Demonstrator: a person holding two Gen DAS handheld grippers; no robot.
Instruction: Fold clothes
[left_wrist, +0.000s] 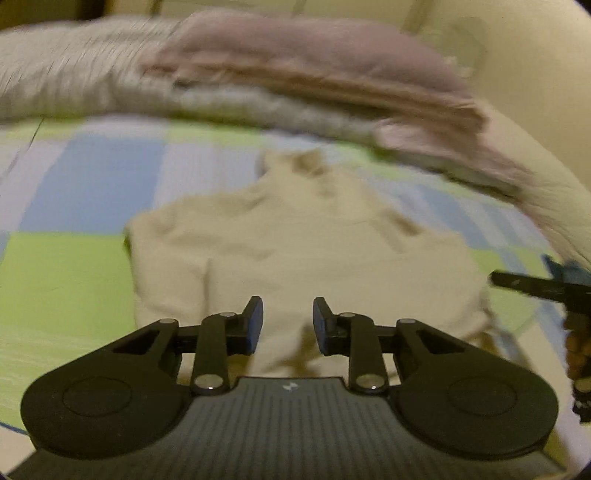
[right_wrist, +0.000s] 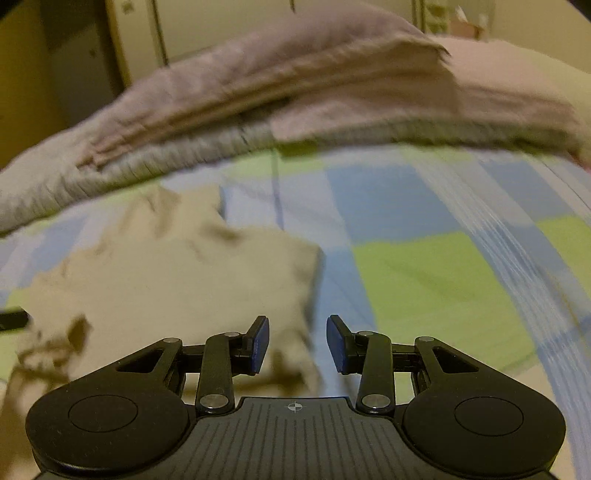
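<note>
One rumpled cream garment (left_wrist: 295, 243), checked bedsheet (left_wrist: 74, 277)

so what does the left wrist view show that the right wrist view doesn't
Only the left wrist view shows the whole cream high-neck garment and the open right gripper at its edge. Only the right wrist view shows the dark doorway behind. Both share the blue-and-green checked bedsheet, the folded pinkish-grey blanket and open jaws; left gripper.

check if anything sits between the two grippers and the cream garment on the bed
Nothing visible does. The left gripper hangs open over the cream garment, with only air between. The right gripper is open above the garment's right edge. The folded blankets lie farther back on the checked sheet.
</note>
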